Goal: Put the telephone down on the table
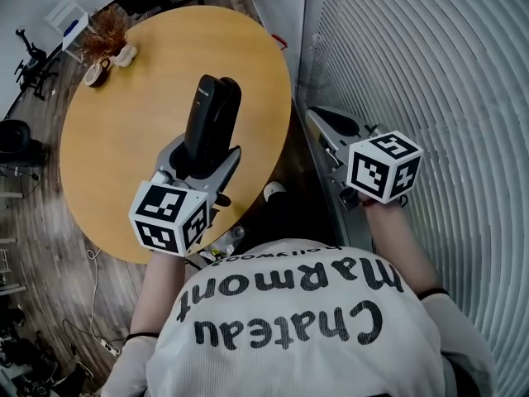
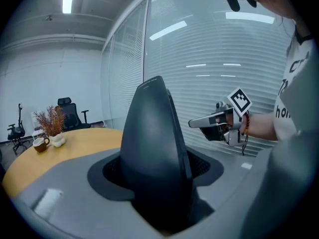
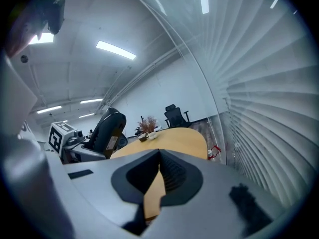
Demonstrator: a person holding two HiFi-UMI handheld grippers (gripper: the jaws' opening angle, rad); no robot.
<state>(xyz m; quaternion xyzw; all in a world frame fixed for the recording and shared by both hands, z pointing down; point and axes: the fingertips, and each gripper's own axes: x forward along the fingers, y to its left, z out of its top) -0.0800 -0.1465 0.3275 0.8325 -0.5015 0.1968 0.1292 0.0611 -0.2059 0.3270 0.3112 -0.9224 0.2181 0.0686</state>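
- left gripper clamped wide on black cordless telephone, low on its body; handset upright, centre frame, above round wooden table, ready to lower.
- right gripper closed, empty, parked right of table, probably keeping clear.

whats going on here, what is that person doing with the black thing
A person holds a gripper in each hand. The left gripper has its jaws clamped on a black telephone handset, held upright over the round wooden table and not yet set down. The right gripper is off to the side by the blinds, jaws together and empty.
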